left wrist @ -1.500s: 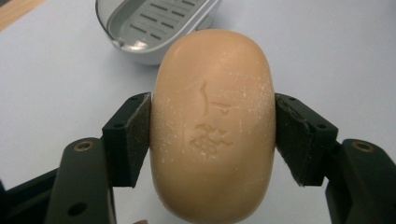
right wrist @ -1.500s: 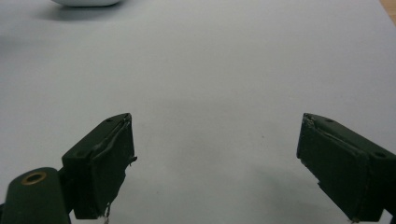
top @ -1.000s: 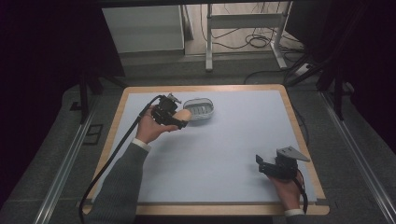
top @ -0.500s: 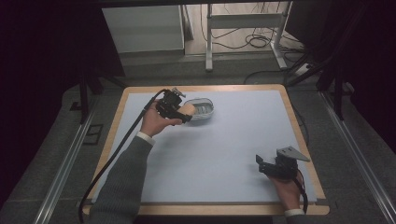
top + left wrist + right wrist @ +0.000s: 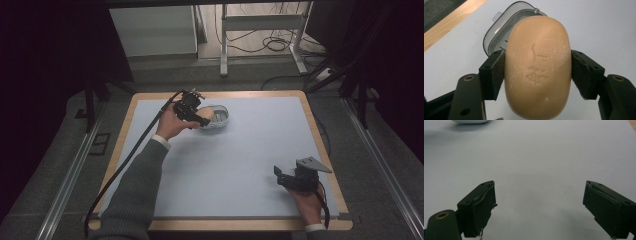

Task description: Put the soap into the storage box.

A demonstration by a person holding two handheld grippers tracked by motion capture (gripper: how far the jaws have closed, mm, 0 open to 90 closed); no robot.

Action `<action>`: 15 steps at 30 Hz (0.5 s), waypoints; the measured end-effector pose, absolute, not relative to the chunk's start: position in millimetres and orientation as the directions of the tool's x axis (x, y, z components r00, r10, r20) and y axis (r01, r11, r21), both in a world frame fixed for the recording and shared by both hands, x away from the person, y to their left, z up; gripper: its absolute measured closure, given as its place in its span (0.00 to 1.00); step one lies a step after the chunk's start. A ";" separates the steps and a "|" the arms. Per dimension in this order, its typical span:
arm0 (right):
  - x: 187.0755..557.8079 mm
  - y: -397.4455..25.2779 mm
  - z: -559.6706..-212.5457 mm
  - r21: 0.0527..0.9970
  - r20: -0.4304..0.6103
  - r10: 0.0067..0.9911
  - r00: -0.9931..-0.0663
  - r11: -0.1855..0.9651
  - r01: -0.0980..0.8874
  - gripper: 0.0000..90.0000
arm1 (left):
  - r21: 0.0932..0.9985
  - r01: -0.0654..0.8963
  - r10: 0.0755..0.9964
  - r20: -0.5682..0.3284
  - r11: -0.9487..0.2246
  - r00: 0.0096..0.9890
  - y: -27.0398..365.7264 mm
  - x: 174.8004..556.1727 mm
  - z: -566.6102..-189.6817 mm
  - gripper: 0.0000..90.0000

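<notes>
Since a second ago the left gripper [image 5: 200, 118] has carried the soap bar [image 5: 204, 120] a little farther from the person, so that it now hangs over the near rim of the soap dish [image 5: 220, 118]; the right gripper [image 5: 286, 176] has kept its place.

Nearest the person, the right gripper sits in the person's right hand [image 5: 306, 204] close to the table's near right corner, its jaws spread wide with nothing between them. Ahead of it the light blue mat [image 5: 240, 165] runs bare across the whole middle of the table, and a narrow strip of mat separates it from the wooden table edge [image 5: 330, 165] on the right.

Farther off, at the far left of the mat, the left gripper is clamped on the soap bar, one pad pressed against each long side. In the left gripper view the soap bar [image 5: 537, 67] covers most of the soap dish [image 5: 499, 37], a grey dish with rounded corners and ribs on its floor; what little of the inside shows holds nothing. The dish lies on the mat near the wooden edge [image 5: 446, 27], with a band of mat between them.
</notes>
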State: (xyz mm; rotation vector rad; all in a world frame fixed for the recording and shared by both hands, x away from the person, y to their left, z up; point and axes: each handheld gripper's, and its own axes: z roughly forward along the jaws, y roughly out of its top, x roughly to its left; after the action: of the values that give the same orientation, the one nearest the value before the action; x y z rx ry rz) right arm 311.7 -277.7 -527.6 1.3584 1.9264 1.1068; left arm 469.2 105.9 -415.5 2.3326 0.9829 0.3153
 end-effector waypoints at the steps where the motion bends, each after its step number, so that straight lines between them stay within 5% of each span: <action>1: 311.9 -277.9 -527.6 0.851 0.035 0.935 -0.352 0.157 0.502 0.13 | 0.597 0.578 0.714 -0.011 -0.557 0.700 105.3 471.3 -416.2 0.36; 15: 312.7 -278.8 -527.8 0.847 0.049 0.936 -0.348 0.146 0.510 0.13 | 0.587 0.571 0.700 -0.009 -0.574 0.714 88.8 490.8 -422.2 0.36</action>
State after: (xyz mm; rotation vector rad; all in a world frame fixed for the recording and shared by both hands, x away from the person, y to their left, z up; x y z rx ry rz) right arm 312.7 -278.8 -527.8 1.3781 1.9269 1.1122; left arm 490.8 88.8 -422.2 2.3504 0.9645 0.3011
